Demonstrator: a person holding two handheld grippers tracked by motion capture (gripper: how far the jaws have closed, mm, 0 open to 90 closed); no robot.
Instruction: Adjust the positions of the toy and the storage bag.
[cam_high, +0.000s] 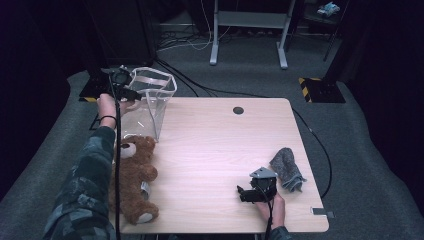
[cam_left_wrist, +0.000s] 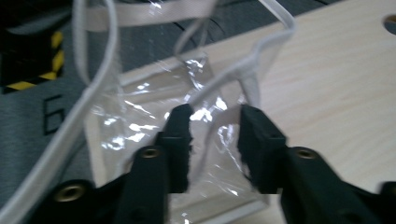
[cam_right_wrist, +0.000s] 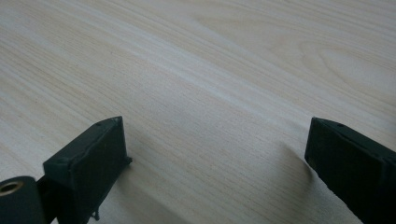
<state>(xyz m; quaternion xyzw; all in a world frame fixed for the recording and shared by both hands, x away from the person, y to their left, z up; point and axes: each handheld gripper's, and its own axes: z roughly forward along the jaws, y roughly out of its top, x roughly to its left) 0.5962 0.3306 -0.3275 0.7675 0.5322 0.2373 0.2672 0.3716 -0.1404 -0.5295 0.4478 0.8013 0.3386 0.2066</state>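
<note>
A clear plastic bag (cam_high: 152, 97) with white trim stands open at the table's far left corner. My left gripper (cam_high: 131, 93) is at its near-left rim. In the left gripper view the jaws (cam_left_wrist: 215, 116) stand a little apart, with the bag's (cam_left_wrist: 135, 116) thin wall and white rim between them; the pads do not press on it. A brown teddy bear (cam_high: 135, 175) lies on its back along the left edge, in front of the bag. My right gripper (cam_high: 242, 195) rests low over the front right of the table (cam_high: 215, 145), jaws (cam_right_wrist: 215, 140) wide open over bare wood (cam_right_wrist: 210, 70).
A crumpled grey cloth (cam_high: 287, 167) lies just right of the right gripper. A round cable hole (cam_high: 238, 110) sits near the table's far edge. Beyond the table are grey carpet, cables and a white desk frame (cam_high: 248, 30).
</note>
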